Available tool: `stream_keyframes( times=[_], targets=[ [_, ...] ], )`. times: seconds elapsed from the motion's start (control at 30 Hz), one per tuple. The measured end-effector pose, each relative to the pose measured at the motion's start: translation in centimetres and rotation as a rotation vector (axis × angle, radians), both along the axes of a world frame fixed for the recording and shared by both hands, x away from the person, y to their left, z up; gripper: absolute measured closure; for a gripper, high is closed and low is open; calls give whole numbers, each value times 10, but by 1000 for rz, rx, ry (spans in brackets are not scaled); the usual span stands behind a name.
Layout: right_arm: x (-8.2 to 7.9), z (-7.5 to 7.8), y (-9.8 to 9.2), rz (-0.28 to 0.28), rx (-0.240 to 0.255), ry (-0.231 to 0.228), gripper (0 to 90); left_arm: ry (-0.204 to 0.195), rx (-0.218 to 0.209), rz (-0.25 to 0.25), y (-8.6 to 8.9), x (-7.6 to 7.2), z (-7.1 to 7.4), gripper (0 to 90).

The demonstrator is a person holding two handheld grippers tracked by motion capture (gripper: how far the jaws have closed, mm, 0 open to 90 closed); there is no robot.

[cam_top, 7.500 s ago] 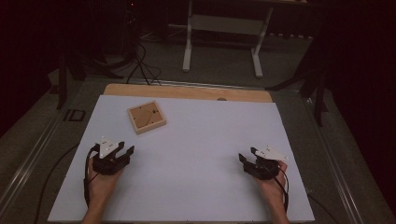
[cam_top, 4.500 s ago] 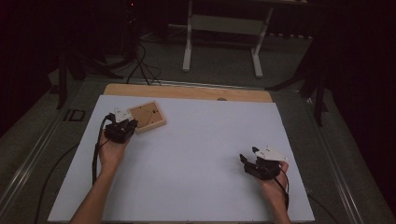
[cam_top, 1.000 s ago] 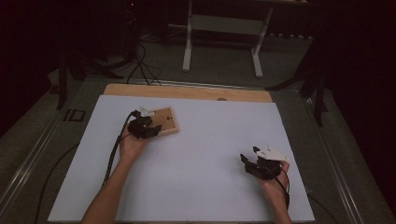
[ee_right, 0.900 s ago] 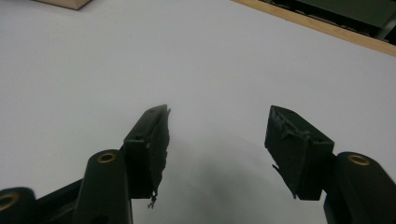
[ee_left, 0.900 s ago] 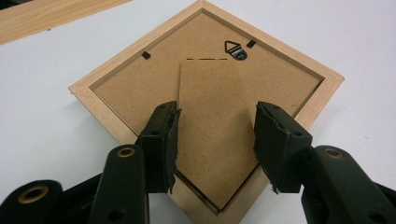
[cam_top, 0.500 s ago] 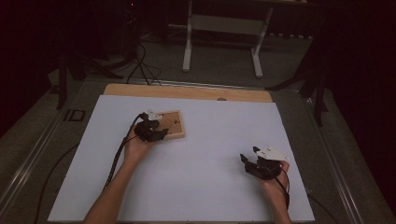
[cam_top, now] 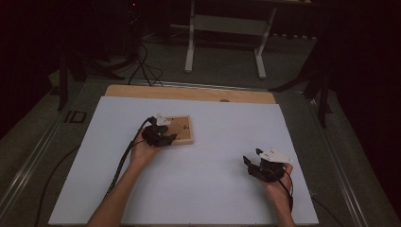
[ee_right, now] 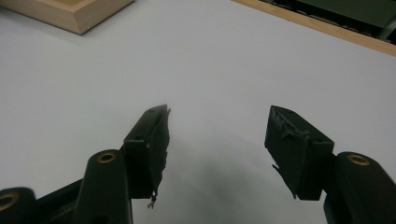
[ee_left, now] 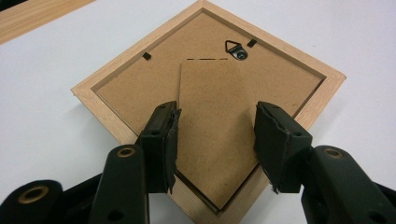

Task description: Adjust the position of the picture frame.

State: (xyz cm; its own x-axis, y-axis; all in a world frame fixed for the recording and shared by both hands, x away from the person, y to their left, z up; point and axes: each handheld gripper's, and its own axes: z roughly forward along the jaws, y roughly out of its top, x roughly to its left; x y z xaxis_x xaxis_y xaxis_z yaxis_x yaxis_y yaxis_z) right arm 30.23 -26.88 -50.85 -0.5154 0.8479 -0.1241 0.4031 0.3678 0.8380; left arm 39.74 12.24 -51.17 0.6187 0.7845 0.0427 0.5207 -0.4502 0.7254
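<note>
The picture frame [ee_left: 205, 107] lies face down on the white table [cam_top: 213, 189], a little left of the middle, and one of its corners points toward the left gripper [ee_left: 217, 140]. The jaws of this gripper stand apart, one on each side of the cardboard stand [ee_left: 215, 135] that lies flat on the back of the frame. I think the pads press on nothing, but from this angle I cannot tell whether they touch the stand's edges.

The right gripper [ee_right: 217, 144] rests over bare table near the right front, well apart from the frame, with its jaws also apart and nothing between them.

The frame looks light and stiff, made of pale wood with a thin fibreboard back. If there is glass on the hidden front, it would be fragile, so it should not be dropped or twisted. The wooden rim is the safest place to take hold, best at the middle of one side, where the jaws can close on solid wood. The stand is thin and hinged near the small metal hanger [ee_left: 236, 48]; it will bend or tear if it carries the weight.
</note>
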Motion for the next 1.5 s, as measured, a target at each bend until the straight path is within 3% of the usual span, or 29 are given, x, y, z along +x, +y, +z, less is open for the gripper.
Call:
stream_keyframes(
  times=[0.63, 1.5],
  targets=[
    [0, 0, 1, 2, 0, 0, 394, -18, 24, -69, -27, -14, 1, 511],
    [0, 0, 0, 0, 3, -1, 393, 6, 9, -102, -29, -25, 1, 511]
  ],
)
